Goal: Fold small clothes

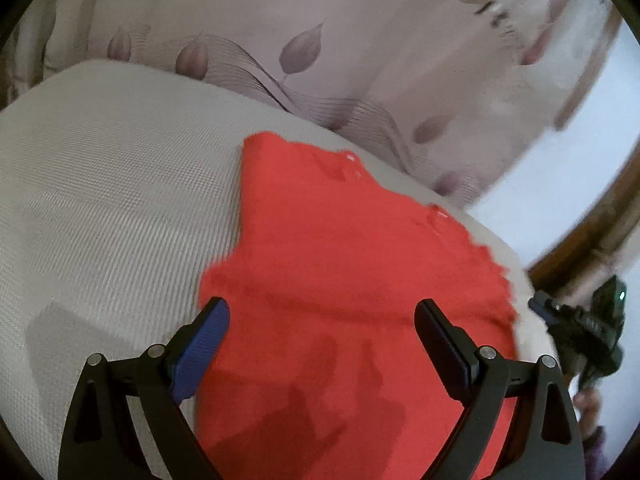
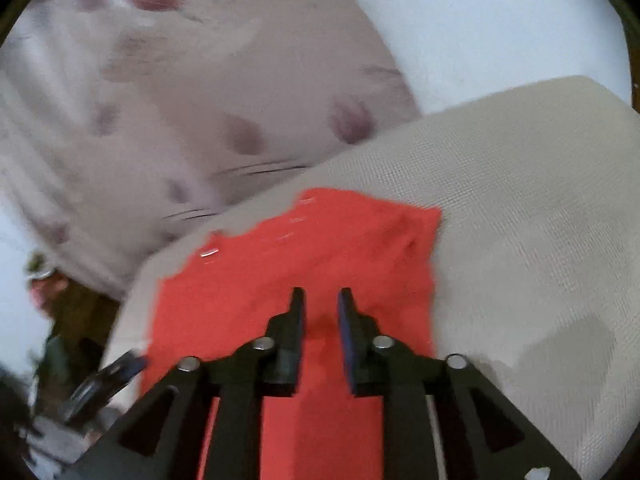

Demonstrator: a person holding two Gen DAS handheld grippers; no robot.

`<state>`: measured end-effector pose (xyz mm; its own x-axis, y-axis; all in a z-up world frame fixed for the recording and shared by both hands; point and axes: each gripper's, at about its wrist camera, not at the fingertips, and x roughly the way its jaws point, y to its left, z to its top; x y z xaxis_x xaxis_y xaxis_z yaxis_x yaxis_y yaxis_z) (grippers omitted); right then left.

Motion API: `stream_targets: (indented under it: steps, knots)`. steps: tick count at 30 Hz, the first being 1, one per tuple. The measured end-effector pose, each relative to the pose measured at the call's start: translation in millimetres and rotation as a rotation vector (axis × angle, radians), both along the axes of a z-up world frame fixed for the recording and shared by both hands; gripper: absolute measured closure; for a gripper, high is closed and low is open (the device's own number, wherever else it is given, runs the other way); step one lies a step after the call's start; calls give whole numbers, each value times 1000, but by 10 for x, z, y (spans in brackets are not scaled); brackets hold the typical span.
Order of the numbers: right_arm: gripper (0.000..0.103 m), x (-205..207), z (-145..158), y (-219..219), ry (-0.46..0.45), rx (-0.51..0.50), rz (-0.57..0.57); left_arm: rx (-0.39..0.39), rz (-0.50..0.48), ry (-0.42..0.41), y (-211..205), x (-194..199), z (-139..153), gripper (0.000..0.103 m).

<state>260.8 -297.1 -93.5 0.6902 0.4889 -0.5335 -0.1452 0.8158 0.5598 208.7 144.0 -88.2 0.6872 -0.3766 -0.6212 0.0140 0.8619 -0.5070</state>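
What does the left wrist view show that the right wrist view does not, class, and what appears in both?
Only the left wrist view: the left gripper up close, wide open above the cloth, and sharp line drawings of leaves on the curtain. It also shows the right gripper from outside, at the cloth's edge.

Only the right wrist view: the right gripper from behind, slightly open with nothing between its pads, and a blurred glimpse of the left gripper.

Both: the red garment lying flat on the beige woven cushion, with the leaf-print curtain behind.

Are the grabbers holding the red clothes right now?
No, nothing is held. The left gripper is wide open and the right gripper slightly open, both above the red garment.
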Motion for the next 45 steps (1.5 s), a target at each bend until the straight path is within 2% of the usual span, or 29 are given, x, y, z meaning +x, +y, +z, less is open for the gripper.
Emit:
stream_targets:
  steps: [2, 3, 4, 6, 8, 12, 16, 18, 20, 22, 27, 31, 32, 34, 36, 38, 42, 45]
  knots:
    - [40, -463, 39, 32, -29, 8, 72, -20, -67, 30, 42, -302, 2, 10]
    - [33, -823, 18, 40, -37, 2, 103, -18, -98, 48, 59, -473, -13, 10]
    - [29, -1001, -7, 35, -39, -3, 115, -9, -116, 63, 78, -653, -30, 10]
    - [29, -1487, -124, 27, -24, -21, 149, -8, -139, 79, 154, -1028, -65, 10]
    - [29, -1878, -278, -11, 10, -40, 151, -51, -151, 84, 247, -1386, -109, 10]
    - [29, -2300, -510, -73, 66, -25, 137, -79, -170, 62, 283, -1883, -129, 10]
    - [29, -2511, -592, 11, 75, -25, 148, -61, -213, 44, 200, -2102, -145, 10]
    - [29, -2563, -608, 100, 74, -34, 169, -61, -214, 22, 184, -2170, -147, 10]
    - [29, -2624, -617, 170, 61, -51, 177, -103, -218, 9, 190, -2177, -156, 10]
    - [29, -2674, -637, 223, 54, -22, 203, -131, -215, 0, 210, -2223, -167, 11]
    - [29, -2717, -682, 270, 41, 71, 223, -123, -231, -32, 147, -2260, -170, 13]
    - [34, -2710, -683, 322, 28, 75, 224, -167, -225, -38, 156, -2285, -230, 32]
    - [43, -2698, -684, 352, 29, 80, 233, -181, -219, -32, 177, -2302, -252, 35]
    - [54, -2688, -738, 382, 40, 97, 247, -207, -197, -24, 229, -2327, -280, 46]
    - [56, -2679, -756, 348, 43, 117, 239, -253, -174, -7, 298, -2338, -323, 53]
    - [59, -2679, -786, 308, 49, 149, 234, -282, -174, 2, 336, -2349, -352, 53]
    - [60, -2676, -830, 264, 55, 198, 230, -260, -194, 13, 307, -2357, -329, 52]
    - [60, -2666, -840, 257, 56, 211, 229, -303, -189, 22, 304, -2309, -323, 45]
